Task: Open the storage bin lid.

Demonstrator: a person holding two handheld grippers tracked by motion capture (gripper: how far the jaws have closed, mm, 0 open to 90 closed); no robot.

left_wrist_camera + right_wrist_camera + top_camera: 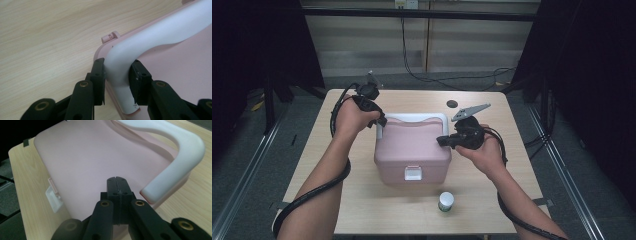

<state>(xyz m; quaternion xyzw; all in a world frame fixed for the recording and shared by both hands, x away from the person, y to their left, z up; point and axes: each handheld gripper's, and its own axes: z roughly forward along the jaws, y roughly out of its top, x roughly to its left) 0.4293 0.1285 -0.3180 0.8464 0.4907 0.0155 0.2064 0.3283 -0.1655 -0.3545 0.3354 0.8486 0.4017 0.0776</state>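
Note:
A pink box [412,150] with a white handle [412,118] and a white front latch [413,173] stands in the middle of the table. At the box's back left corner, my left gripper [379,120] is shut on the left end of the handle [150,37], with one pad against each side of it. My right gripper [443,141] hovers over the right part of the pink lid [82,157]. Its jaws are shut [117,182] with nothing between them, just short of the handle's right end [185,157].
A small white bottle with a green cap [445,201] stands near the table's front edge, right of the latch. A dark round spot [452,104] lies on the wooden table [342,200] behind the box. Cables trail from both grippers along the forearms.

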